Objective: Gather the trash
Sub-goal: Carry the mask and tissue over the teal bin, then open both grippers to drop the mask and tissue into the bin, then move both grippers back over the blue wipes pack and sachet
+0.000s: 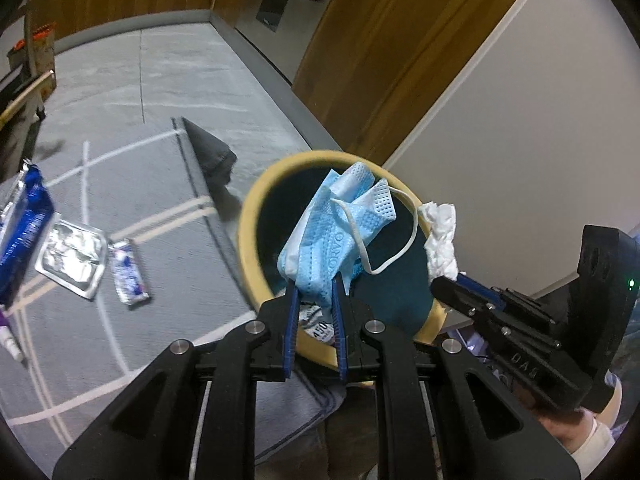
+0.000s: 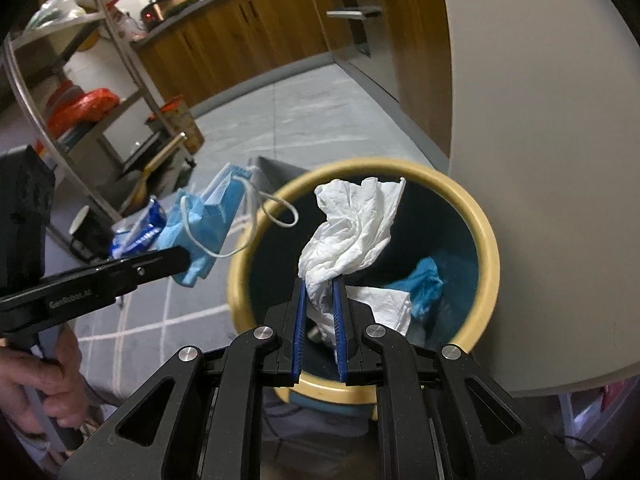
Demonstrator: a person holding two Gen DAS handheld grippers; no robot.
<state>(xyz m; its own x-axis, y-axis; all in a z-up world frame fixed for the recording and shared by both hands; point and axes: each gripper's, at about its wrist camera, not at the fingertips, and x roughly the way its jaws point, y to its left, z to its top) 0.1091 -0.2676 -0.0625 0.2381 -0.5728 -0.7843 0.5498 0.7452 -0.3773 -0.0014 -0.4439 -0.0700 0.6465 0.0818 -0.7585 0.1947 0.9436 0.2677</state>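
Jaws of the left gripper (image 1: 315,286) were found clamped on a pleated blue mask (image 1: 335,224), held over the mouth of the bin (image 1: 247,232); its white elastic loop hung across the opening. Jaws of the right gripper (image 2: 319,286) were found clamped on a crumpled white tissue (image 2: 352,232), likewise held above the bin.

The bin was noted as round, with a thick yellowish rim and a dark teal interior. Inside it were seen a flat white sheet (image 2: 384,304) and a crumpled blue piece (image 2: 426,280); a printed scrap (image 1: 318,326) lay low at the near wall.

On the grey lined rug (image 1: 160,184) to the left were recorded a creased silver foil tray (image 1: 72,258), a small foil wrapper (image 1: 129,272) and a glossy blue packet (image 1: 24,228), all well apart from the bin.
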